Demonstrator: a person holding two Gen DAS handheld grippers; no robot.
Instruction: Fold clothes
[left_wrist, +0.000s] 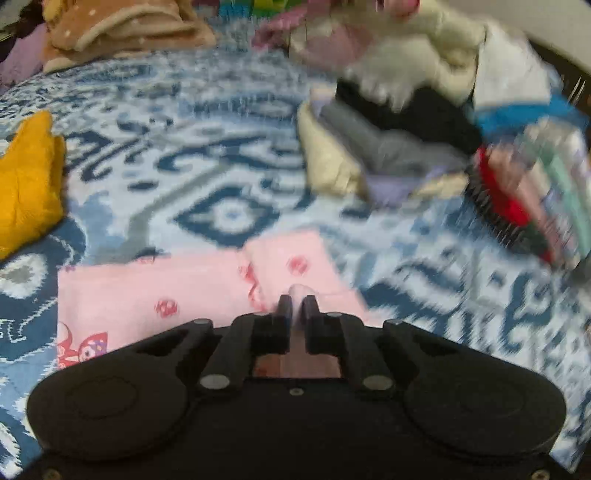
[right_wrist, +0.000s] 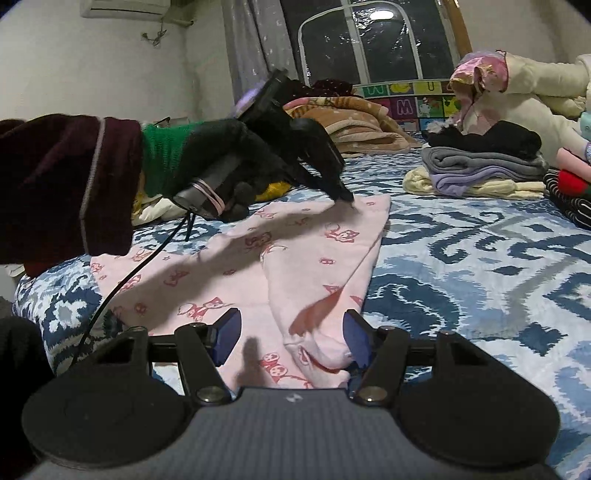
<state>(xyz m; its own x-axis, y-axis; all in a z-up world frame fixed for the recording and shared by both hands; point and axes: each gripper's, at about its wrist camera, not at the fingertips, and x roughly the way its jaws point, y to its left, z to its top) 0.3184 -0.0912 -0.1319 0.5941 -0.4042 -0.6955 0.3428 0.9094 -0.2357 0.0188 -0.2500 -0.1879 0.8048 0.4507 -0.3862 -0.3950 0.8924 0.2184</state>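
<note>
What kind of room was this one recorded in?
Most likely a bedroom at home: the work surface is a bed with a blue-and-white patterned cover, stacks of folded clothes and blankets sit on it, and a curtained window and a wall air conditioner are behind.

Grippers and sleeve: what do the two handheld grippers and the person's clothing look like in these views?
The left gripper is black with dark fingers, a pink band around its handle and a black cable trailing from it. The hand wears a black fuzzy glove, then a green knit cuff under a dark maroon sleeve. The right gripper has black linkages, blue pads and a ribbed grey body.
</note>
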